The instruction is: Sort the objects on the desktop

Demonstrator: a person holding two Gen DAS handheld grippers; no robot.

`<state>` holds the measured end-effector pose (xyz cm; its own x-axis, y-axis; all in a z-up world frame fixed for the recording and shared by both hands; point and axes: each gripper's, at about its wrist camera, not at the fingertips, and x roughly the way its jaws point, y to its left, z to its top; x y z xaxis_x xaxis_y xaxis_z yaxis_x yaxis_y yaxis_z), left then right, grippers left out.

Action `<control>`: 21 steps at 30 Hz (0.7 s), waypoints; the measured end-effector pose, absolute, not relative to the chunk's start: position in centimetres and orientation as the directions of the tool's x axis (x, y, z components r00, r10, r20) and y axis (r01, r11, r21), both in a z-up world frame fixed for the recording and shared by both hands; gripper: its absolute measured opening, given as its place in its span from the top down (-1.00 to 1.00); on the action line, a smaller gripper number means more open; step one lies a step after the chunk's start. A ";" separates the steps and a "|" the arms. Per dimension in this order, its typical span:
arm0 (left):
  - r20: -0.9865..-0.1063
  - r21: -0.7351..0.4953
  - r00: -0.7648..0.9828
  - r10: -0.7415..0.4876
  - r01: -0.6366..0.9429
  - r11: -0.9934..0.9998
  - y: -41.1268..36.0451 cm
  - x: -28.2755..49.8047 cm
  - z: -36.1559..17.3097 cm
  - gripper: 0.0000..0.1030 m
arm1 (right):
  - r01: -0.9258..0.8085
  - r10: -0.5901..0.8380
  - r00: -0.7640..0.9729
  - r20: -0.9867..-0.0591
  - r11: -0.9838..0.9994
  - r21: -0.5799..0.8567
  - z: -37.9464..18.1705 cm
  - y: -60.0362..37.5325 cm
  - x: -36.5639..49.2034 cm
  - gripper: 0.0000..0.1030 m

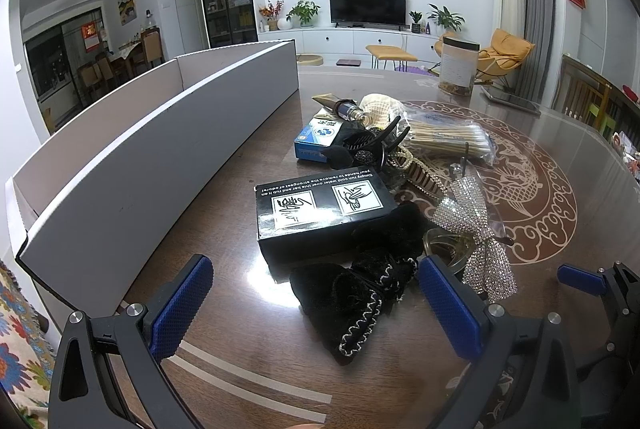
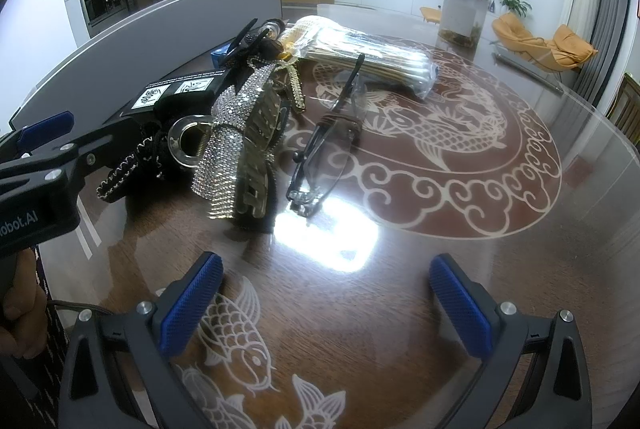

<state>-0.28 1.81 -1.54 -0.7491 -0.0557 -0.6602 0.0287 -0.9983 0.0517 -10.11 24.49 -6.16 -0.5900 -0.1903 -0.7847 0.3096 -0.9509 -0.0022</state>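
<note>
We hold the left tongs (image 1: pixel 316 305) spread wide and empty over the glass-topped worktop (image 1: pixel 248 341), a black velvet pouch (image 1: pixel 344 301) lying between their blue pads. Just beyond it sits a black box (image 1: pixel 320 213), with a rhinestone bow (image 1: pixel 476 229) off to the right. Farther ahead lie a blue box (image 1: pixel 316 141), a black hair claw (image 1: pixel 372 145) and a bag of cotton swabs (image 1: pixel 448 141). A long white divided tray (image 1: pixel 160 149) stands to the left; we cannot see what it holds. Our right tongs (image 2: pixel 326 305) also gape wide and empty above bare worktop, folded eyeglasses (image 2: pixel 324 153) ahead of them, the bow just left of those.
</note>
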 end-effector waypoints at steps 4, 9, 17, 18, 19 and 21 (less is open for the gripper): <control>-0.661 0.053 -0.749 -0.057 0.028 -0.998 1.8 -0.3 -1.5 -1.00 | 0.309 -0.189 -0.589 -0.785 -0.951 -0.003 -6.2 24.5 -10.1 -1.00; -0.663 0.057 -0.746 -0.061 0.030 -0.998 1.8 -0.3 -1.4 -1.00 | 0.310 -0.191 -0.588 -0.786 -0.951 -0.001 -6.3 24.5 -10.1 -1.00; -0.665 0.058 -0.745 -0.061 0.030 -0.998 1.7 -0.3 -1.3 -1.00 | 0.307 -0.189 -0.583 -0.790 -0.952 0.001 -6.4 24.6 -10.2 -1.00; -0.665 0.059 -0.745 -0.061 0.030 -0.998 1.7 -0.3 -1.3 -1.00 | 0.307 -0.189 -0.583 -0.790 -0.952 0.001 -6.4 24.6 -10.2 -1.00; -0.665 0.060 -0.744 -0.061 0.029 -0.998 1.8 -0.3 -1.3 -1.00 | 0.308 -0.189 -0.583 -0.791 -0.952 0.000 -6.4 24.6 -10.2 -1.00; -0.665 0.060 -0.744 -0.061 0.028 -0.998 1.7 -0.3 -1.4 -1.00 | 0.308 -0.187 -0.582 -0.792 -0.952 -0.001 -6.4 24.6 -10.2 -1.00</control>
<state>-0.34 1.73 -1.35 -0.7441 -0.0613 -0.6653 0.0282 -0.9978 0.0604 -10.22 24.60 -6.41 -0.5816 -0.1873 -0.7916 0.3076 -0.9515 -0.0008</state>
